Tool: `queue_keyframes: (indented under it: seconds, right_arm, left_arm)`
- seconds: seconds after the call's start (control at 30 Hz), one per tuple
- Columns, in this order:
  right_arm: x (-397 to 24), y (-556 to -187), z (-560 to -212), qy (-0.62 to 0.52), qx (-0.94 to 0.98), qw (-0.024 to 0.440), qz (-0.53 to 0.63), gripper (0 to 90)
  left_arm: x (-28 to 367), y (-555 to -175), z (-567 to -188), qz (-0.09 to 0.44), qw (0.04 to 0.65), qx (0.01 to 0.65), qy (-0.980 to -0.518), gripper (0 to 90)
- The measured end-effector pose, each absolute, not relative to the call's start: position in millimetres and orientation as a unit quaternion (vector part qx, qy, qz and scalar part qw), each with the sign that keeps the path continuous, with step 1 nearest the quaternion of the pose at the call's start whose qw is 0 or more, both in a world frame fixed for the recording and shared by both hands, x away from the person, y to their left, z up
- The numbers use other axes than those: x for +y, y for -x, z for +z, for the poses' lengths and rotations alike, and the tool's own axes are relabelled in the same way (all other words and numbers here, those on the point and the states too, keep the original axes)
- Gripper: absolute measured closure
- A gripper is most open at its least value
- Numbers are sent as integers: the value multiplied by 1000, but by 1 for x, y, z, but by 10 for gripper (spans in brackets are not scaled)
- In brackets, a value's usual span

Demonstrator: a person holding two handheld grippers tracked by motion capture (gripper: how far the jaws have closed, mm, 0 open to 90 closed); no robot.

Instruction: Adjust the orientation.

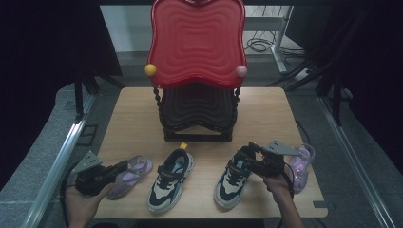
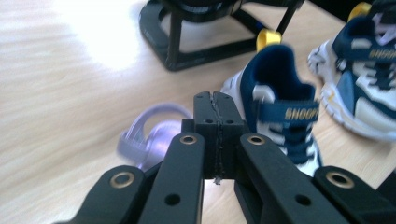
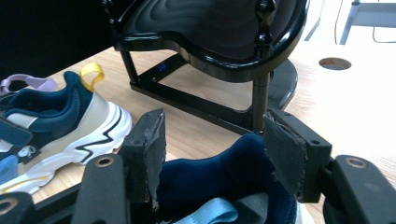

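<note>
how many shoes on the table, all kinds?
4. Left purple sandal by the left gripper; left sneaker beside it; right sneaker under the right gripper; right purple sandal at the right edge. The rack may hide more.

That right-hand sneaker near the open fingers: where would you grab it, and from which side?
Probably by the padded navy heel collar of the right sneaker, coming from above and behind. In the right gripper view, the right gripper already stands open with a finger on either side of that collar. The collar stands up as a narrow rim around the shoe's opening, so the pads could close across it.
</note>
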State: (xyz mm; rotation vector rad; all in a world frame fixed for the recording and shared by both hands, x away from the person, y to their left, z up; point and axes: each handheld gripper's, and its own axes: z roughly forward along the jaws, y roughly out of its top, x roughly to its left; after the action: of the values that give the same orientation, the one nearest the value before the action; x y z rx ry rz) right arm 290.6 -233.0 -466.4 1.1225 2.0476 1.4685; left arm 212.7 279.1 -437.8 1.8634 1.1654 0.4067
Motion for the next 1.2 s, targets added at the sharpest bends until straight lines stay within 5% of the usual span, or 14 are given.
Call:
queue_keyframes:
  seconds: [1.2]
  right_arm:
    - [-234, -281, -471, -424, 732, 195, 497, 388]
  left_arm:
    - [290, -195, -509, 89, 368, 492, -784, 900]
